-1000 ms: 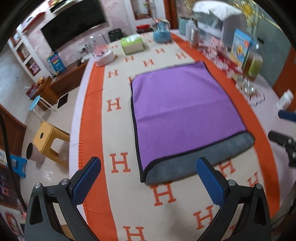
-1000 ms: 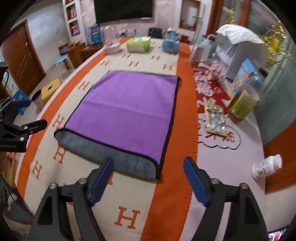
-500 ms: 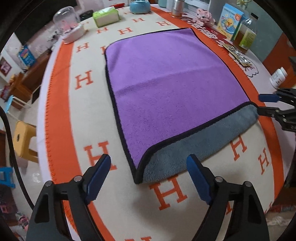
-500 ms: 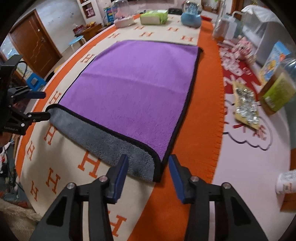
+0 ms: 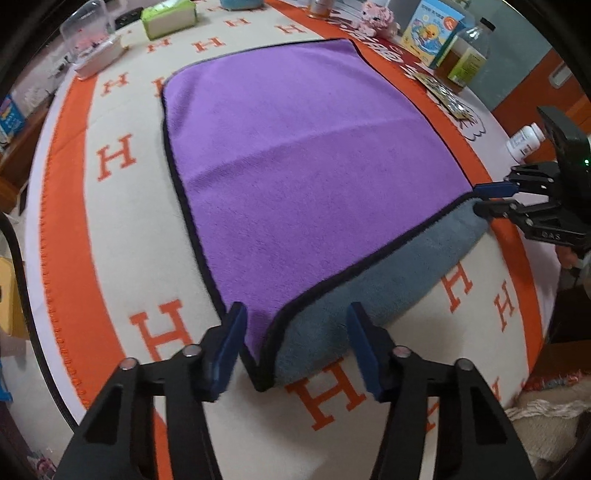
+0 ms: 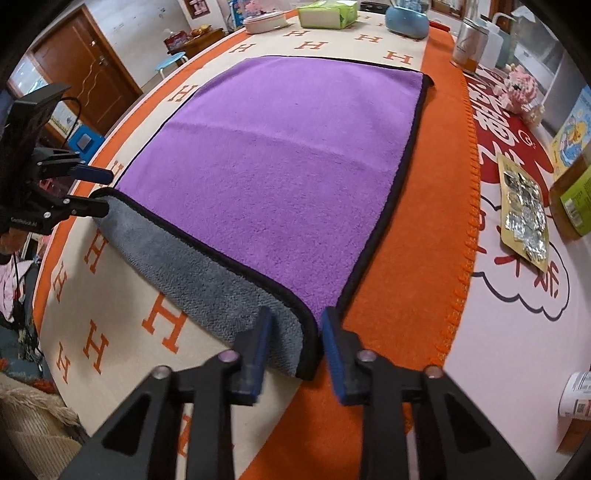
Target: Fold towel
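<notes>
left wrist: towel (image 5: 306, 173) seen spread on H-patterned cloth (image 5: 110, 158), near edge turned grey-side up; left gripper (image 5: 295, 343) held open astride its near-left corner | right wrist: right gripper (image 6: 293, 345) held open astride the towel's near-right corner | progress: corners not yet clamped, fold judged barely begun

I count one towel (image 5: 303, 177), purple over grey. Two grippers: left gripper (image 5: 295, 347), right gripper (image 6: 295, 343). One orange-and-cream blanket (image 5: 110, 206). One green tissue pack (image 6: 327, 14), one blue bowl (image 6: 406, 22), one white pill bottle (image 5: 524, 138), one foil blister sheet (image 6: 524, 218).
</notes>
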`<state>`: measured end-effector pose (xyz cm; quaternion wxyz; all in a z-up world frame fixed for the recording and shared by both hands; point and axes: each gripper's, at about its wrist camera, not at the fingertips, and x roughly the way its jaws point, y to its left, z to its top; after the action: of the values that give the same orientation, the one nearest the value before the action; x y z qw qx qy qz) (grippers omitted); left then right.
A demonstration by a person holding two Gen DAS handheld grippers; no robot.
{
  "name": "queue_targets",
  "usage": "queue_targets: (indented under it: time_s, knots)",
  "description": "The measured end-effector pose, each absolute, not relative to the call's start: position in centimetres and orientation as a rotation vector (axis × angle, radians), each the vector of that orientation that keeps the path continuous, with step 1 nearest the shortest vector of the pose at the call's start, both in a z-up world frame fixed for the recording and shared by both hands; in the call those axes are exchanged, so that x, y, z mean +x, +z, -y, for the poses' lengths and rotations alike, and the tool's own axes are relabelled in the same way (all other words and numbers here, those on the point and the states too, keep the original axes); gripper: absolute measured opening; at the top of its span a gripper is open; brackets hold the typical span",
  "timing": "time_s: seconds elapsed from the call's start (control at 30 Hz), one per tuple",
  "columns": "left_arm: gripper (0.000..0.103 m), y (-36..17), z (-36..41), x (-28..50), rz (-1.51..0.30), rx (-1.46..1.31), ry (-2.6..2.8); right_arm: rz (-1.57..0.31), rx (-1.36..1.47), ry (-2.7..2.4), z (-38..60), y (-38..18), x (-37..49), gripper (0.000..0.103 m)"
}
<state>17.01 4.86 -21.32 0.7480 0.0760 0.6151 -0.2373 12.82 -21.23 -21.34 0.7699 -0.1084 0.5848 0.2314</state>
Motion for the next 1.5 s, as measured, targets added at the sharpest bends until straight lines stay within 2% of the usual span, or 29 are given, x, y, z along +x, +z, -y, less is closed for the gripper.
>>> queue_targets:
  time_s: [0.17, 0.4, 0.5, 0.57, 0.7, 0.97, 1.5]
  knots:
    - [0.047, -21.8, -4.8, 16.6, -1.364, 0.176, -0.554, -1.249, -0.270, 0.498, 20.9, -21.4, 12.7, 0.013]
    - [0.039, -22.7, -5.5, 16.7, -1.397, 0.144, -0.554, -1.247, -0.272, 0.490, 20.9, -21.4, 12.6, 0.011]
    - [0.028, -22.8, -5.9, 16.8, -1.404, 0.132, -0.547, -1.250, -0.266, 0.481, 20.9, -21.3, 12.4, 0.010]
    - [0.016, -22.7, -6.0, 16.6, -1.404, 0.146, -0.542, -1.249, -0.266, 0.476, 20.8, -21.3, 12.4, 0.009]
    - [0.007, -22.5, -5.7, 16.1, -1.384, 0.169, -0.531, -1.242, -0.269, 0.459, 20.6, -21.2, 12.1, 0.006]
    - [0.005, -21.0, -4.6, 14.9, -1.341, 0.224, -0.478, -1.195, -0.262, 0.415, 20.6, -19.1, 11.3, 0.005]
    - [0.005, -9.9, -3.6, 19.7, -1.111, 0.261, -0.264, -0.961, -0.189, 0.291, 20.5, -8.2, 14.9, 0.005]
